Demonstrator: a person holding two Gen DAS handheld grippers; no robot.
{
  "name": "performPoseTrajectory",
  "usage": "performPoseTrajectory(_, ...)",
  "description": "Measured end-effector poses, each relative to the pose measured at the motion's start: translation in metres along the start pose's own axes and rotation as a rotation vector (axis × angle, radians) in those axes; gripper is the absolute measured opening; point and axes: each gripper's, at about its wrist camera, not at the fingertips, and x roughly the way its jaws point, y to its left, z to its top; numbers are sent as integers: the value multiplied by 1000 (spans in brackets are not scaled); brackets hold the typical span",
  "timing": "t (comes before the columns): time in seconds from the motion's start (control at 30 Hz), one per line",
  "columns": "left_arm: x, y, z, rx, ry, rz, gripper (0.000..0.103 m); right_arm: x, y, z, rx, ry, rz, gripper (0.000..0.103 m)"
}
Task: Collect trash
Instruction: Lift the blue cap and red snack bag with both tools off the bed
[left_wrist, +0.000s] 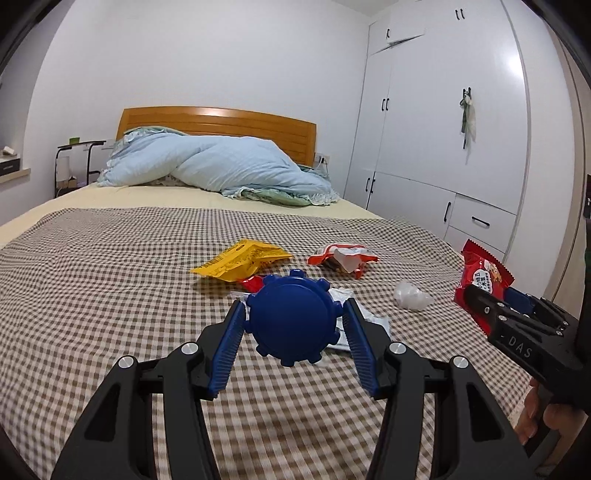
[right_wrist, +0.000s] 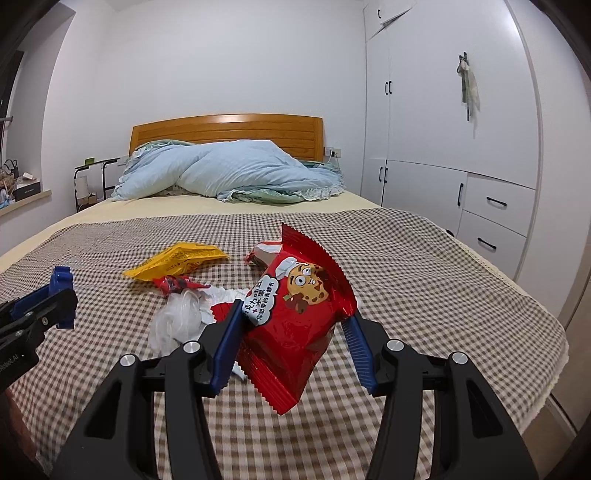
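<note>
**Both claws loaded above the checked bedspread**

The left gripper (left_wrist: 295, 321) has its blue pads closed against the sides of a round blue lid (left_wrist: 293, 319), held face-on between the fingertips above the checked cloth (left_wrist: 110, 277). The right gripper (right_wrist: 291, 325) pinches a red cookie packet (right_wrist: 295, 314), tilted, sticking up past the fingertips. A yellow wrapper (left_wrist: 240, 260), an orange-red wrapper (left_wrist: 343, 258) and crumpled clear plastic (left_wrist: 412, 299) lie on the cloth beyond.

left gripper (left_wrist: 295, 314): clamped, raised | right gripper (right_wrist: 293, 317): clamped, raised
</note>
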Motion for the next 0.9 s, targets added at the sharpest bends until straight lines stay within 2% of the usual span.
performPoseTrajectory(0.37,-37,-17,-17,-9,0,-21,52,-38,-2,-20,-9,3,-15,52)
performPoseTrajectory(0.6,-56,-18,-31,-39,44,-2,52,-57,0,-31,-34,7,-2,52)
performPoseTrajectory(0.9,-83,-24,-44,-18,105,2,52,-85,0,-46,-49,11,45,52)
